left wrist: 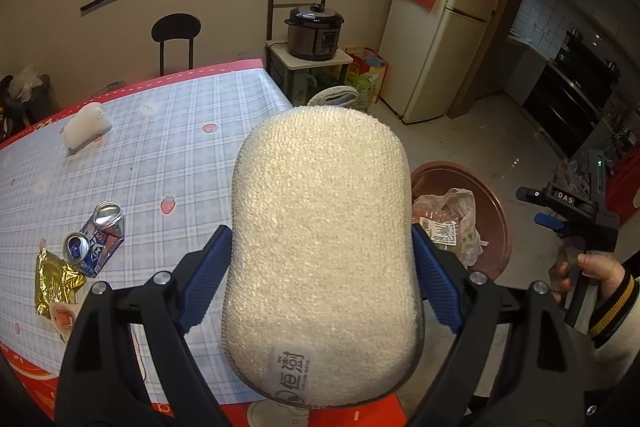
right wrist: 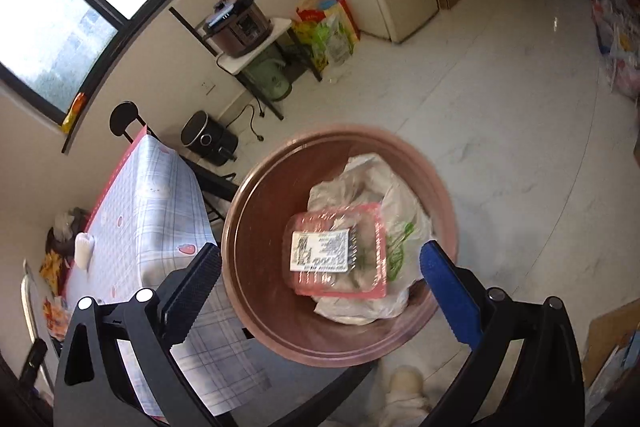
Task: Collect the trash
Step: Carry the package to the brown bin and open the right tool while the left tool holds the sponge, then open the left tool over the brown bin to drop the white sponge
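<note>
One label reads "DAS" on right claw [left wrist: 560, 223] body.

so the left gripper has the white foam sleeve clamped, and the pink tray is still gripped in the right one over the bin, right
Not quite. The right wrist view shows the right gripper open with nothing between its fingers; the pink tray already lies inside the bin on a plastic bag. The left gripper does clamp the white foam sleeve.

2 foam nets [left wrist: 320, 251], 1 can [left wrist: 96, 239], 1 wrapper [left wrist: 56, 279], 1 bin [right wrist: 256, 227]
</note>
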A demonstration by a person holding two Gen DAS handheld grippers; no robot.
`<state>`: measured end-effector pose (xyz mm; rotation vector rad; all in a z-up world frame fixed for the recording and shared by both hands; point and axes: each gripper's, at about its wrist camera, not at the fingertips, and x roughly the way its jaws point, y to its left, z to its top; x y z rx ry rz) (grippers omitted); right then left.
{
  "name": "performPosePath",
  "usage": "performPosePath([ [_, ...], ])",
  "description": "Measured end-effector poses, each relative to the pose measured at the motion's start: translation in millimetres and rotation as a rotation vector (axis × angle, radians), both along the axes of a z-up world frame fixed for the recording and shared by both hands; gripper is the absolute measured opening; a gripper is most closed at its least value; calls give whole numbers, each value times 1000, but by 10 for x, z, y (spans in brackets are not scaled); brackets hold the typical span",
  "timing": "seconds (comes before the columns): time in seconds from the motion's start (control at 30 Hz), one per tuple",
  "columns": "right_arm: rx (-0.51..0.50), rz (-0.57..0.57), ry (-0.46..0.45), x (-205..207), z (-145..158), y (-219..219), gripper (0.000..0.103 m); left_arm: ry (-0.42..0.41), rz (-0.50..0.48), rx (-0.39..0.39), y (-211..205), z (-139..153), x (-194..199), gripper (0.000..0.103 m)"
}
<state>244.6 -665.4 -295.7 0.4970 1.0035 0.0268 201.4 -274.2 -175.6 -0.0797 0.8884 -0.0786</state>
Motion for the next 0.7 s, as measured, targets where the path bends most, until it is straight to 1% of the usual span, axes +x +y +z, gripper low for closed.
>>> performPosePath([
  [0.1, -81, 16, -59, -114, 221, -44, 98, 1, -42, -11, -170, -6, 75, 86],
  [0.23, -157, 35, -102, -179, 460, -103, 98, 4, -118, -18, -470, -42, 182, 86],
  [0.4, -201, 36, -137, -385, 676, -220, 98, 31, -216, -45, -902, -172, 373, 86],
  [0.5, -258, 39, -159, -508, 802, -271, 98, 53, -263, -63, -1125, -271, 480, 86],
  [0.63, -290, 19, -180, -660, 948, -379, 98, 84, -329, -114, -1444, -402, 684, 86],
  [0.7, -298, 5, -186, -726, 1003, -447, 98, 70, -374, -159, -1604, -392, 780, 87],
])
